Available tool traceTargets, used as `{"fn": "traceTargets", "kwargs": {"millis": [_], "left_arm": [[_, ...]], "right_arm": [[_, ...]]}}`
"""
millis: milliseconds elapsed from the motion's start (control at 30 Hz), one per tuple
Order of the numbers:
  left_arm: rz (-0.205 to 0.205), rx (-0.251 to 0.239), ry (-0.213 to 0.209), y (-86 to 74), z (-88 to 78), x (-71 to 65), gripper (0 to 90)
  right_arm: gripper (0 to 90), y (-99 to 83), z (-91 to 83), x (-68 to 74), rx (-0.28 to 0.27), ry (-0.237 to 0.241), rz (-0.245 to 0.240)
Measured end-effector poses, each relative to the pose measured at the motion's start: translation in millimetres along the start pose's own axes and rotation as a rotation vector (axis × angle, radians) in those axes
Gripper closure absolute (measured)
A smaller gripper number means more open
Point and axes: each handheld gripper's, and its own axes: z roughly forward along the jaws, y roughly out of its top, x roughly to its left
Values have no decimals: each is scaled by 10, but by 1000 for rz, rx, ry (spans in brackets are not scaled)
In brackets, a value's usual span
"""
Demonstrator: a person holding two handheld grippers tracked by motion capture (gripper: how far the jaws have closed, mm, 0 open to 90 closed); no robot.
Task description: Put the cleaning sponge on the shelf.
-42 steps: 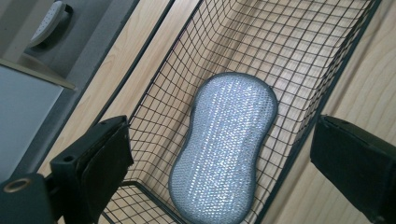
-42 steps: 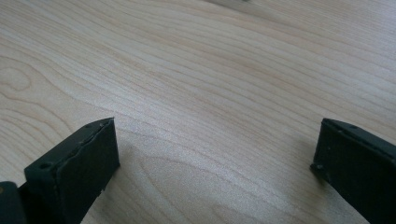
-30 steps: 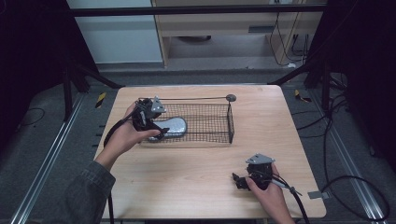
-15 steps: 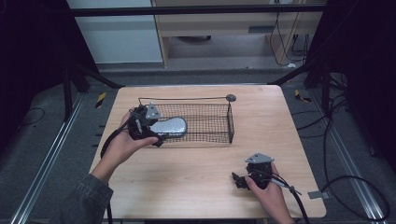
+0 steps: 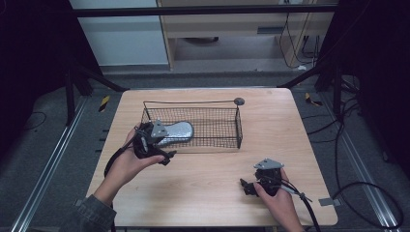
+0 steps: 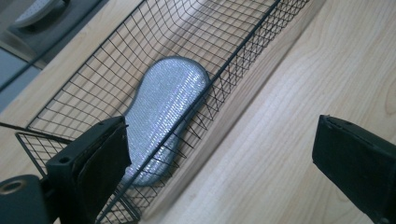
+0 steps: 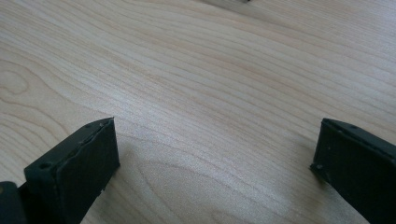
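Light wooden tabletop (image 5: 208, 193) carries a black wire mesh basket (image 5: 212, 126), rectangular, open top, set toward the far left-centre. Inside the basket lies a flat silver-grey glittery insole-shaped pad (image 5: 175, 131), at the basket's left end, resting on the mesh floor up against the near wall; in the left gripper view the same pad (image 6: 163, 112) lies lengthwise along the basket wall (image 6: 233, 60), behind the wire grid. Left gripper (image 5: 162, 155), black with a grey three-cornered plate on top, is held in the person's left hand (image 5: 126, 162) just outside the basket's near left corner, above the tabletop, close to the basket wall but contact cannot be told. Its fingers (image 6: 88, 168) are spread wide, released, nothing between them; one finger sits in front of the basket corner, the other over bare wood. Right gripper (image 5: 247, 186), also black with a grey plate, is held in the person's right hand (image 5: 275, 198) near the front right of the tabletop, well apart from the basket. Its fingers (image 7: 77, 163) are also spread wide, released, bare wood grain between them, grasping nothing. Cable trails from the right gripper off toward the right edge. A small round dark knob (image 5: 239, 101) sits at the basket's far right corner on the rim wire. Grey floor and metal rails surround the tabletop.
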Motion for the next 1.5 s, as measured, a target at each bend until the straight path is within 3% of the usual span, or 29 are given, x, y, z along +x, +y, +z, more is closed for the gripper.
{"fn": "traceTargets", "kwargs": {"millis": [200,700,767,933,1033,1367,1500], "left_arm": [[11,2,-10,-126,35,-128,37],[-32,-13,-30,-495,168,-317,41],[-57,-24,-46,-568,187,-347,42],[-74,4,-63,-744,264,-406,42],[-85,31,-71,-856,299,-383,41],[-203,90,-22,-1197,396,-142,40],[-252,83,5,-1277,392,-45,41]], "right_arm": [[4,0,0,0,0,0,1],[4,0,0,0,0,0,0],[4,0,0,1,0,0,1],[4,-1,1,0,-1,-1,-1],[4,0,0,1,-1,0,0],[5,-2,1,1,-2,-2,-3],[5,-2,1,0,-2,-2,-3]]}}
